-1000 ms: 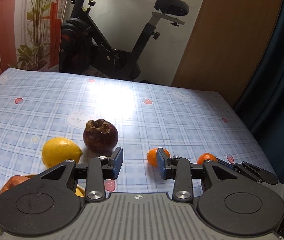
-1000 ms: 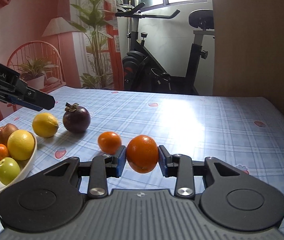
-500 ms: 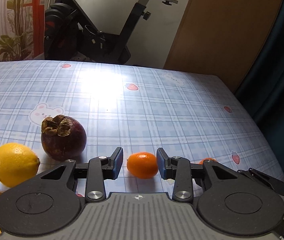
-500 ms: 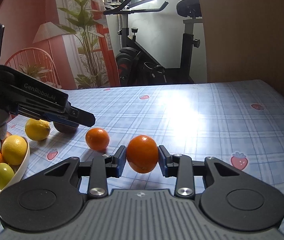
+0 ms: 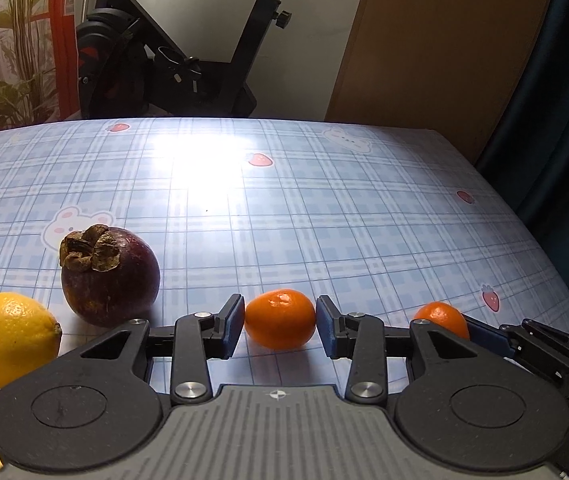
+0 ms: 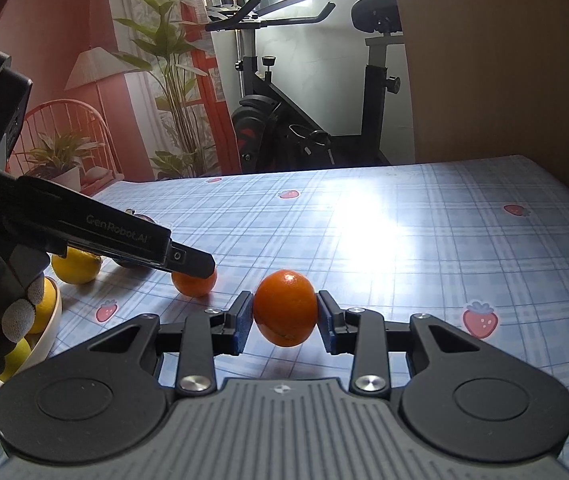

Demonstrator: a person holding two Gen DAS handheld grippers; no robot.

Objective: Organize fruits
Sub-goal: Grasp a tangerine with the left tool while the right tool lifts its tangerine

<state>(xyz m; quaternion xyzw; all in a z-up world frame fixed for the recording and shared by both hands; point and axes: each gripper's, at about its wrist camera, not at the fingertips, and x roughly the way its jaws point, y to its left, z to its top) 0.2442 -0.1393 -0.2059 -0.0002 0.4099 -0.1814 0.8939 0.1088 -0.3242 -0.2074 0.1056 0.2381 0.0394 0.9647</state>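
My left gripper [image 5: 279,322] is open around a small orange mandarin [image 5: 279,319] that rests on the blue checked tablecloth [image 5: 284,208]; its pads sit on either side, about touching. The same mandarin [image 6: 194,282] shows under the left gripper in the right wrist view. My right gripper [image 6: 285,316] is shut on a bigger orange [image 6: 285,307], held just above the table; that orange [image 5: 440,318] shows at the right in the left wrist view. A dark mangosteen [image 5: 110,276] and a lemon [image 5: 10,338] lie left of the left gripper.
A white bowl [image 6: 50,330] with yellow and green fruits stands at the table's left front. An exercise bike [image 6: 308,120], a plant [image 6: 172,80] and a wooden panel [image 5: 436,48] stand behind the table. The table's right edge meets a dark curtain [image 5: 564,100].
My left gripper moved right and forward until the small mandarin sits between its fingers. The right gripper kept its hold on the orange and shifted slightly.
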